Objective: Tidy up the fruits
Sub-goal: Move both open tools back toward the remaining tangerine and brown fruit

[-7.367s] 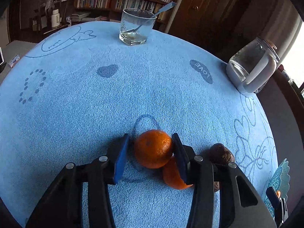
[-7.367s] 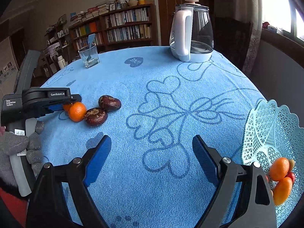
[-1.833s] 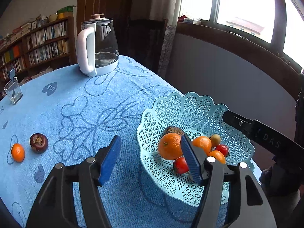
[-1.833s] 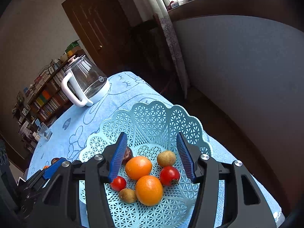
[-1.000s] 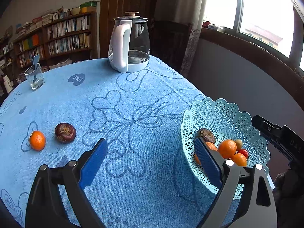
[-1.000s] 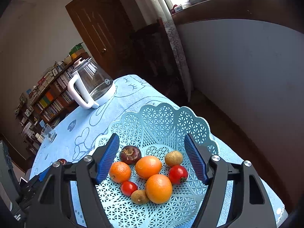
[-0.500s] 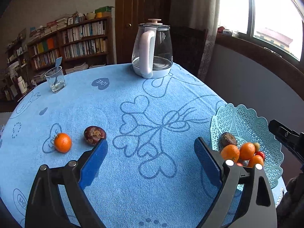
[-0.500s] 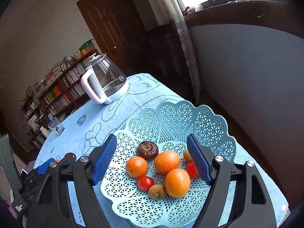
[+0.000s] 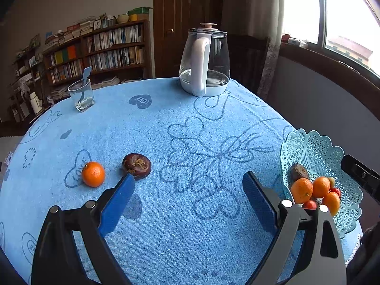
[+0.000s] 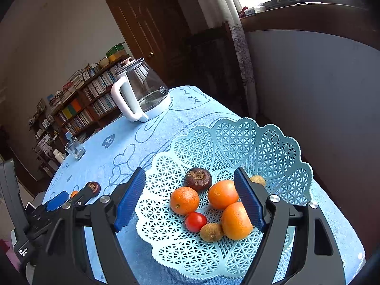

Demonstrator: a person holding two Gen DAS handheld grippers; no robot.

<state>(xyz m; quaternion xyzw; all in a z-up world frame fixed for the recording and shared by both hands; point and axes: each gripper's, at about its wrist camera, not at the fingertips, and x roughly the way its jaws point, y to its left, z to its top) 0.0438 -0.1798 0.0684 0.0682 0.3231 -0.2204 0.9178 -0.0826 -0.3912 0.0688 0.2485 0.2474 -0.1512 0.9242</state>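
A small orange point(image 9: 93, 174) and a dark brown fruit point(image 9: 137, 165) lie on the blue tablecloth at the left. My left gripper point(image 9: 188, 199) is open and empty, above the cloth, to the right of them. The light-blue lattice basket point(image 10: 237, 140) holds several oranges point(image 10: 184, 200), a dark brown fruit point(image 10: 197, 179), a tomato point(image 10: 195, 222) and small brownish fruits. It also shows in the left wrist view point(image 9: 315, 147) at the right. My right gripper point(image 10: 190, 198) is open and empty, hovering over the basket.
A glass kettle with a white handle point(image 9: 205, 60) stands at the far side of the table. A drinking glass with a spoon point(image 9: 81, 94) stands at the far left. The table edge drops off just right of the basket. Bookshelves and a door stand behind.
My left gripper has swung left, away from the basket, toward the two fruits on the cloth. My right gripper has drawn back slightly over the basket. Both stay open.
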